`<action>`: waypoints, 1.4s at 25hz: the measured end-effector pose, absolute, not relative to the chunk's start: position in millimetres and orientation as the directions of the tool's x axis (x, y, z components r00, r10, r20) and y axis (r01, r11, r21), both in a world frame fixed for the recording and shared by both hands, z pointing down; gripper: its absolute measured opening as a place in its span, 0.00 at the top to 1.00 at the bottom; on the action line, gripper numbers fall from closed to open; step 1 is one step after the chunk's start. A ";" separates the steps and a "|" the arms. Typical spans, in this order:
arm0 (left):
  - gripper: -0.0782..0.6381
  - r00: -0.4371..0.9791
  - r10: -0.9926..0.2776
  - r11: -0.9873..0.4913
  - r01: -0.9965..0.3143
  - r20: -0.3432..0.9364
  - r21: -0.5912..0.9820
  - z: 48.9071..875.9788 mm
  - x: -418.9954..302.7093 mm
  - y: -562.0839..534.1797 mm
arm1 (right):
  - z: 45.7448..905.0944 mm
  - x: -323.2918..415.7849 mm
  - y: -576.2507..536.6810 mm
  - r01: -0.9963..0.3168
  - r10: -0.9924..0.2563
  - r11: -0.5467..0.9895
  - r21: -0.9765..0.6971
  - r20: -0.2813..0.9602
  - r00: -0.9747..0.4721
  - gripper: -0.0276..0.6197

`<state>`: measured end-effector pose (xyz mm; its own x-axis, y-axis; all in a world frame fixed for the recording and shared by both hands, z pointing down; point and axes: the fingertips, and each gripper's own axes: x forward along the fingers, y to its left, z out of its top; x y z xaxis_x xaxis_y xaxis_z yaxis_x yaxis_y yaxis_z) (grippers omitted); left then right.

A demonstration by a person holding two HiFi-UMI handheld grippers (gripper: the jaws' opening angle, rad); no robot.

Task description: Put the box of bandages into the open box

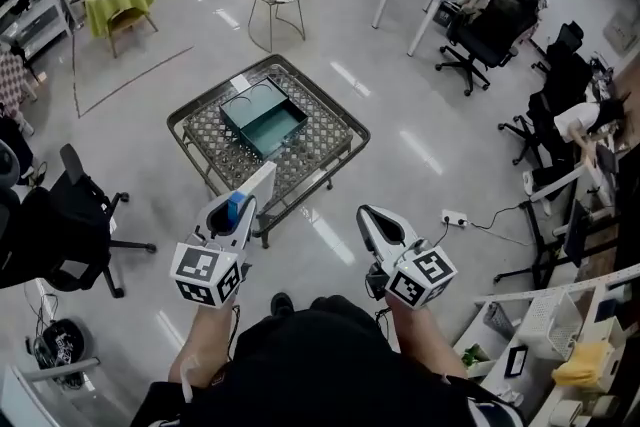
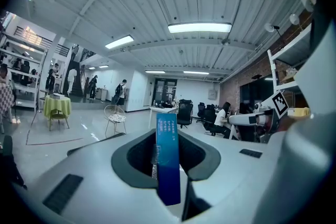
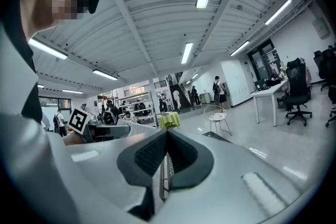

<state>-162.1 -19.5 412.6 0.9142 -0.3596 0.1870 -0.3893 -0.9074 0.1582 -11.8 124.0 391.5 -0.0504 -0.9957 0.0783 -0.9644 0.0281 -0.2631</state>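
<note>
Head view: the open box (image 1: 263, 118) sits in the middle of the mesh worktop (image 1: 325, 140), with bare floor around every edge. The left gripper (image 1: 234, 207) and right gripper (image 1: 368, 218) hang short of the near edge.

Left gripper view: the fingers pinch the box of bandages (image 2: 168, 157) upright, its blue face showing.

Right gripper view: the fingers are pressed together and empty.

Blue box of bandages (image 2: 168, 160) sits clamped in the left jaws, apart from the teal open box (image 1: 263, 121).
</note>
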 end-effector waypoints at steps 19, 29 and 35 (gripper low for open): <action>0.77 0.883 -0.396 -0.882 -0.442 0.250 0.165 428.0 0.9 -115.5 | 424.3 157.1 3.6 -0.921 -0.987 0.118 -0.371 0.056 -0.149 0.94; 0.77 0.870 -0.421 -0.863 -0.471 0.255 0.183 423.9 109.8 -147.0 | 423.8 265.6 -42.5 -0.912 -0.973 0.180 -0.368 0.070 -0.220 0.94; 0.77 0.852 -0.445 -0.838 -0.505 0.276 0.207 434.1 106.5 -169.3 | 433.9 265.9 -75.2 -0.899 -0.958 0.211 -0.385 0.100 -0.268 0.94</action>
<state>106.5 -169.3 434.1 0.8520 -0.4452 0.2755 -0.5049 -0.8380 0.2069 265.9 -75.2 433.9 -0.2677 -0.9583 0.1001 -0.8986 0.2108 -0.3849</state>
